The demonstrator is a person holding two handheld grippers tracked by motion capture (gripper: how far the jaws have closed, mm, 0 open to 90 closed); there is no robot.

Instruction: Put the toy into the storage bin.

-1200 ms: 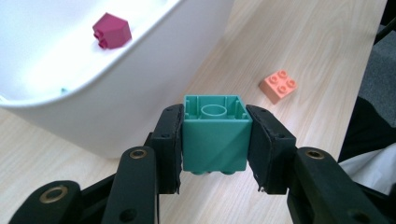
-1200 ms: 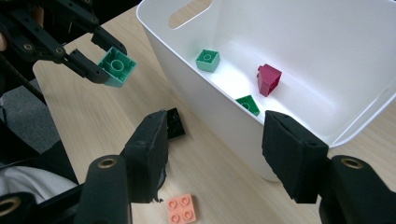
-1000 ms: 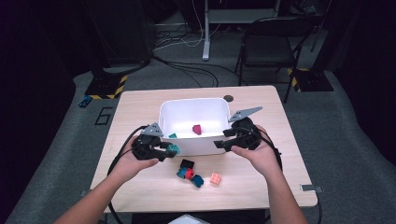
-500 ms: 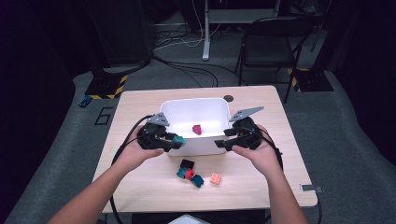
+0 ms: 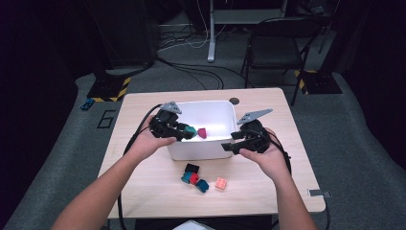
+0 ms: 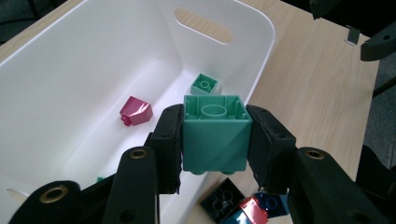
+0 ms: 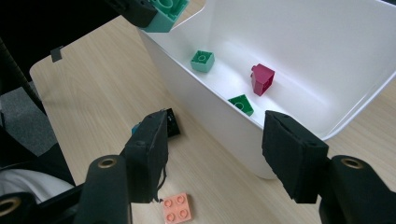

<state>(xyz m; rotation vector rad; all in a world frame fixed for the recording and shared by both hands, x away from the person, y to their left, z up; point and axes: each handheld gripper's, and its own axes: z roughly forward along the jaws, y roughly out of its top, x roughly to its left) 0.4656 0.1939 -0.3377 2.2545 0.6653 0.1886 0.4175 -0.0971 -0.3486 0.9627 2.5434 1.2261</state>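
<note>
Over the white bin (image 6: 261, 32), left gripper (image 6: 215, 140) jaws clamp a green block (image 6: 215, 133).

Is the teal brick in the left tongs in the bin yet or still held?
Still held. The left tongs clamp the teal brick on both sides, above the white bin at its near wall, not resting on the floor.
</note>
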